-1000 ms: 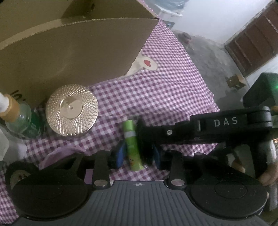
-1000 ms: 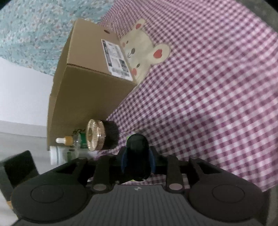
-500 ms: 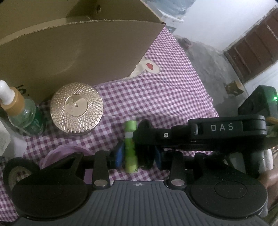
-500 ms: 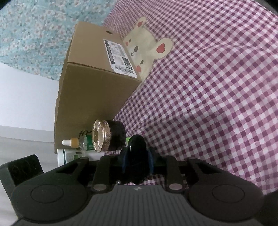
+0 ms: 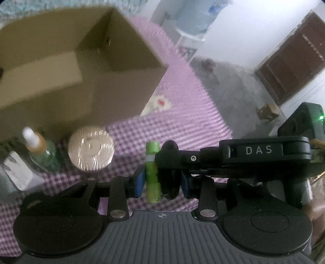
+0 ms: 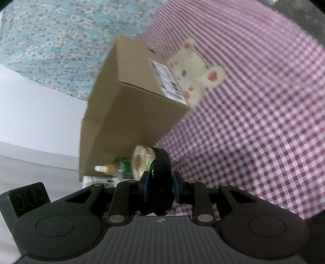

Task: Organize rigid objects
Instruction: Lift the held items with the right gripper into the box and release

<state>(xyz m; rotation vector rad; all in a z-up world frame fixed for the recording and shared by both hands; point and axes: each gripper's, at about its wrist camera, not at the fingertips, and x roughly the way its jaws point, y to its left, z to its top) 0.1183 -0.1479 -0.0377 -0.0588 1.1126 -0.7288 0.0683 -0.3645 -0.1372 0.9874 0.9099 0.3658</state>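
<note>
A purple-and-white checked cloth [image 5: 182, 113] is spread over the surface ahead of and beneath the jaws, and a cream bear face with red ears [image 6: 195, 69] is printed on it, far ahead of the jaws. Beyond the cloth's edge, ahead and to the right in the left wrist view, a grey concrete floor [image 5: 233, 85] is seen, with a small cardboard piece [image 5: 267, 111] lying on it. A dark brown wooden door [image 5: 292, 65] is set in a white wall [image 5: 233, 30] at the far right. A large pale blue water bottle [image 5: 195, 18] is seen far ahead. In the right wrist view, a light blue flowered fabric [image 6: 61, 40] is seen far ahead and to the left, above a plain white wall [image 6: 36, 113]. The room is lit softly and evenly.
</note>
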